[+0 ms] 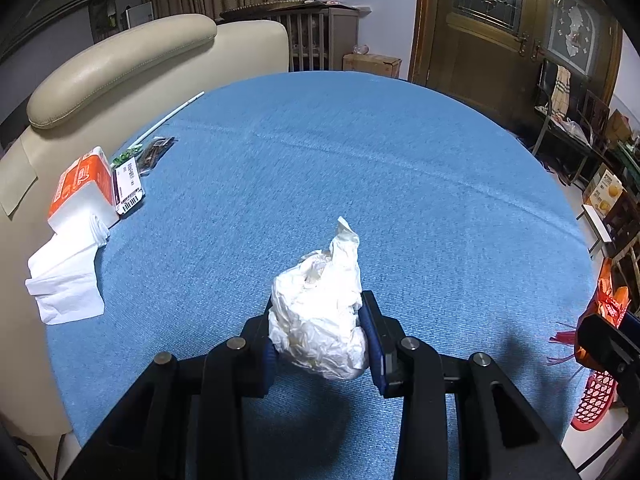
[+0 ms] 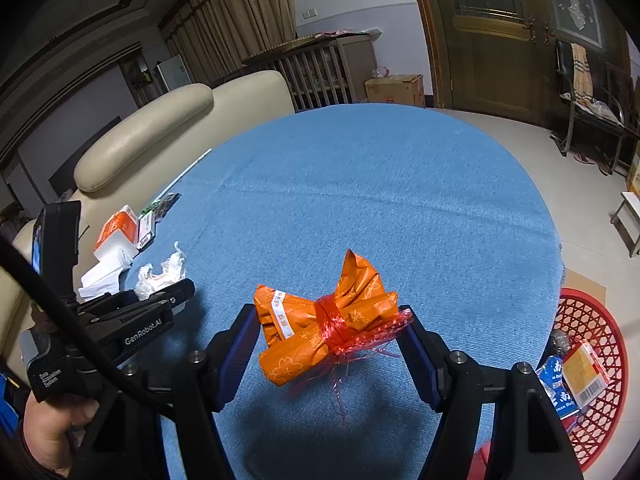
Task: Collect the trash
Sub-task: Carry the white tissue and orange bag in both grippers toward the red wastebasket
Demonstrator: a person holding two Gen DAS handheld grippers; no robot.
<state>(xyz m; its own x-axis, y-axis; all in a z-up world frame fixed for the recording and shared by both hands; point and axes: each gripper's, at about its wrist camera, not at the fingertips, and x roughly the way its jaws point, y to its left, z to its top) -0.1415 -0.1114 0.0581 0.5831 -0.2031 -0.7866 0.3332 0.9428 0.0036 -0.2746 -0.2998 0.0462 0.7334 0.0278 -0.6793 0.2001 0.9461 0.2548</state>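
The blue-clothed bench [image 2: 400, 200] fills both views. Over its right edge, a red basket [image 2: 592, 320] sits on the floor, holding packets. The right gripper [image 2: 332, 332] has its jaws closed on an orange wrapper bundle [image 2: 320, 320] tied with red string, long axis crosswise. The left gripper [image 1: 320, 320] clamps a crumpled white tissue wad [image 1: 320, 312], peak pointing away. A tissue pack [image 1: 82, 188] lies far left.

Blue-clothed table [image 1: 360, 152] with tissue pack [image 1: 82, 190], loose tissue [image 1: 66, 280], barcoded packet [image 1: 129, 186].
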